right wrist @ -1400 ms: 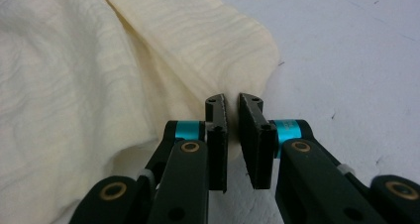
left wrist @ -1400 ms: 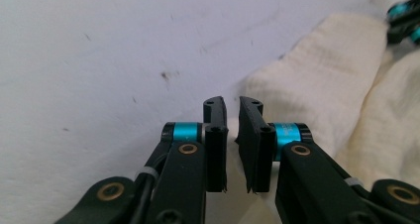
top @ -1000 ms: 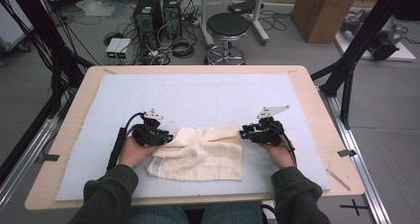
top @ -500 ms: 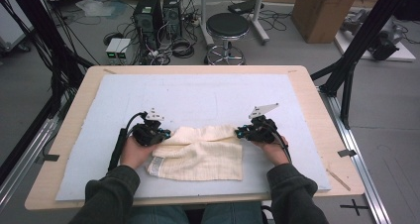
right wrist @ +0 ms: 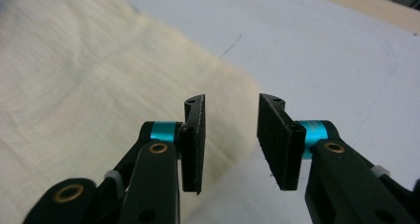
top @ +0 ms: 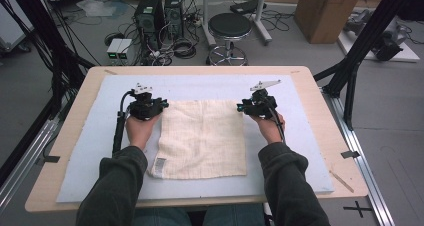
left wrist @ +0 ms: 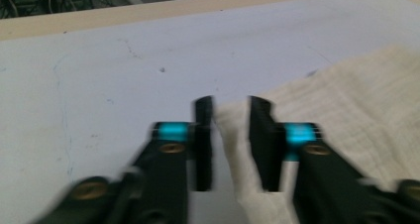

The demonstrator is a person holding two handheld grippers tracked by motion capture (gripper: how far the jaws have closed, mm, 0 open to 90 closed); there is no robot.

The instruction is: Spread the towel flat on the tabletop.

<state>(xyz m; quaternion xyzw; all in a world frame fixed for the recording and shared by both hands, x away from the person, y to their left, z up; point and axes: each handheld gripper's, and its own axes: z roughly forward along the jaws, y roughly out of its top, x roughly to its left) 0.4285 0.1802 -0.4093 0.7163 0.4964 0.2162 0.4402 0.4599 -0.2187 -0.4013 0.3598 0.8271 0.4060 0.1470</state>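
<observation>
Robotics laboratory. A wooden table (top: pixel 320 93) with a pale mat (top: pixel 210 83) stands inside a black frame (top: pixel 367 41). On the grey floor behind lie computer towers (top: pixel 160 13), tangled cables (top: pixel 175 46), a stool (top: pixel 229 28) and a cardboard box (top: pixel 327 11).

High view overhead facing forward, gripper views close, all sharing cloth (top: pixel 202 138)

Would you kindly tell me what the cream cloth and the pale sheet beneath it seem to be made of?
The cream cloth looks like soft woven cotton: faint grid weave, fuzzy edge, sewn label. The pale sheet seems matte foam or felt matting, scuffed, though its look leaves that open.
</observation>
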